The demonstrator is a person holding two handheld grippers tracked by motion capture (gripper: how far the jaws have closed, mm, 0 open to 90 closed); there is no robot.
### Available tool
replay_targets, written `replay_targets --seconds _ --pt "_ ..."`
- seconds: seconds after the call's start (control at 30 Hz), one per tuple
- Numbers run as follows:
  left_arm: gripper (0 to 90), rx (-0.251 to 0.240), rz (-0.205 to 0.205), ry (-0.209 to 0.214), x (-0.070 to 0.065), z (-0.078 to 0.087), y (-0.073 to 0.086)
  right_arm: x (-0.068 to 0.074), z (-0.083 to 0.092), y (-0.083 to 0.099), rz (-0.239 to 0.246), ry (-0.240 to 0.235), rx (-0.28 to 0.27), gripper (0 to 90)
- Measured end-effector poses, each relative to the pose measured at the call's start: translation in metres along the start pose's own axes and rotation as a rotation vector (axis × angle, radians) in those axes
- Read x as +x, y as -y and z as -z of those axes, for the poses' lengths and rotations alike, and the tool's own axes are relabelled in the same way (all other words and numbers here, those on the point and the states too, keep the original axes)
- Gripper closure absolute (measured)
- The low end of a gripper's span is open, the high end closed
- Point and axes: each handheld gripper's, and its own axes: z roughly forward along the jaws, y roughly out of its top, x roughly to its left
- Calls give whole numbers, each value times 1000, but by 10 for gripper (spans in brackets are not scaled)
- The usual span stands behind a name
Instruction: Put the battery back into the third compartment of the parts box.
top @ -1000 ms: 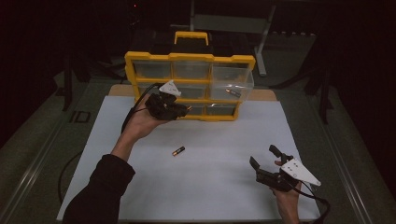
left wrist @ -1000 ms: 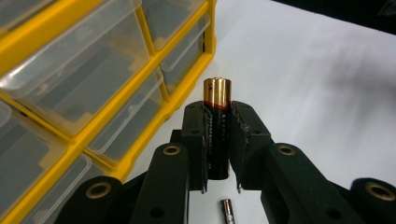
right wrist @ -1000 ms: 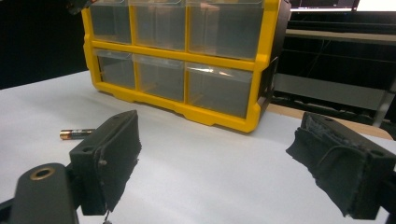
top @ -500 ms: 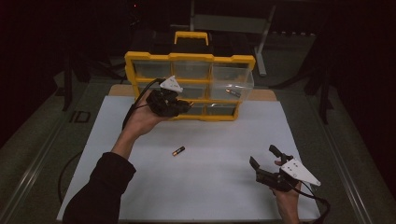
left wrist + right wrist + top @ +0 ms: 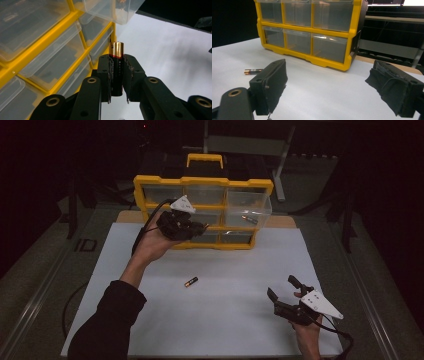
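Copper-capped battery (image 5: 116, 67) | lengthwise between clamping jaws | cap toward drawer cabinet (image 5: 50, 50)

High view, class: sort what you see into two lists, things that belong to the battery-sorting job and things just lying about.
In the job:
left claw
battery held in it
open drawer
yellow drawer box
spare battery on the sheet

Lying about:
right claw, open, idle
white sheet

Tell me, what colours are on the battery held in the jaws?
The battery is black with a copper-gold end, clearest in the left gripper view.
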Motion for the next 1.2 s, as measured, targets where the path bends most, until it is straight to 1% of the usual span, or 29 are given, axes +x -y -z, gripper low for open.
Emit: replay_targets --seconds 0.2,0.33,0.6,0.73,0.9,1.2 --pt "777 -15 0 -7 1 2 -5 0 0 0 0 -1 0 135" --pt "777 -35 13 -10 2 4 -8 0 0 0 0 -1 -1 135" --pt "777 -49 9 -19 3 6 -13 0 0 0 -1 -3 0 135" --pt "777 -70 19 -21 4 7 -17 1 0 0 -2 -3 0 135" --pt "777 -70 17 -28 3 7 -19 1 0 0 0 -5 -1 135" --pt "777 -101 20 -24 4 8 -24 1 0 0 -2 -5 -2 135"
